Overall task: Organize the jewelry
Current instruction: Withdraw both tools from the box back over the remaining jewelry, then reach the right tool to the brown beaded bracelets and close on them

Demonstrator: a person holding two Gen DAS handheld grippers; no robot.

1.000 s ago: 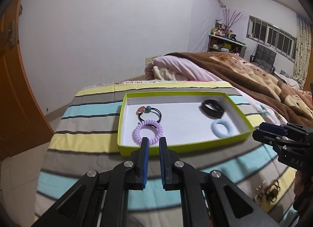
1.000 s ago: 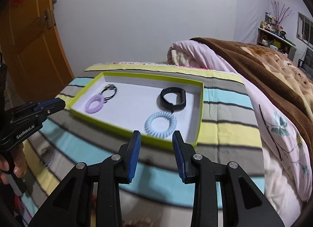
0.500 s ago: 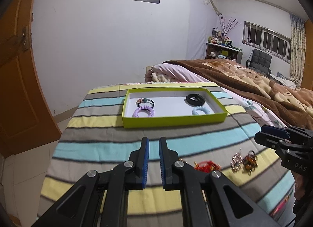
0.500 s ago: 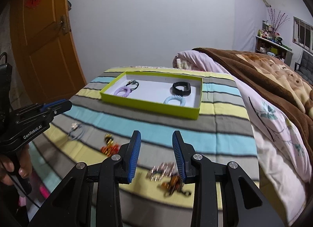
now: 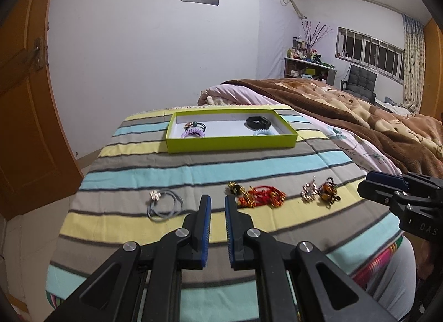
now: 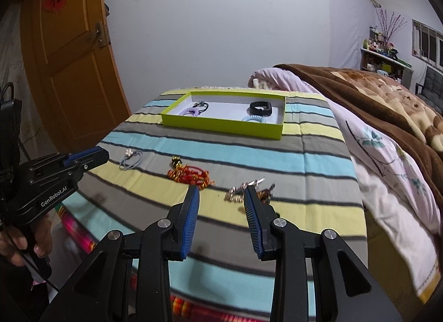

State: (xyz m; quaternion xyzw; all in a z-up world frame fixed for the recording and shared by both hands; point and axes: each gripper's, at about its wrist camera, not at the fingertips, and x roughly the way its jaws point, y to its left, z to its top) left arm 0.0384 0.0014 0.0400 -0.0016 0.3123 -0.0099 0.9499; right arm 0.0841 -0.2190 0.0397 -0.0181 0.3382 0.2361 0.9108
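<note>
A lime green tray [image 5: 231, 143] [image 6: 221, 126] lies at the far end of the striped blanket and holds a purple coil tie [image 5: 192, 134], a black hair tie with beads [image 5: 197, 125], a black band [image 5: 258, 121] and a light blue coil tie [image 5: 264, 133]. Nearer lie a grey hair tie with a silver charm [image 5: 163, 203] [image 6: 130, 159], a red and gold bracelet [image 5: 260, 196] [image 6: 191, 175], a silver piece [image 5: 308, 191] [image 6: 243, 187] and an amber piece [image 5: 326, 191]. My left gripper [image 5: 218, 200] is nearly closed and empty. My right gripper [image 6: 221, 193] is open and empty just before the silver piece.
A brown blanket [image 5: 360, 117] and pink quilt [image 6: 387, 155] are heaped to the right. An orange door [image 6: 69, 58] stands at the left. The bed edge drops off at the near and left sides.
Both grippers have pulled back from the tray toward the near end of the bed, bringing the loose jewelry into view. The right jaws have opened wider.
</note>
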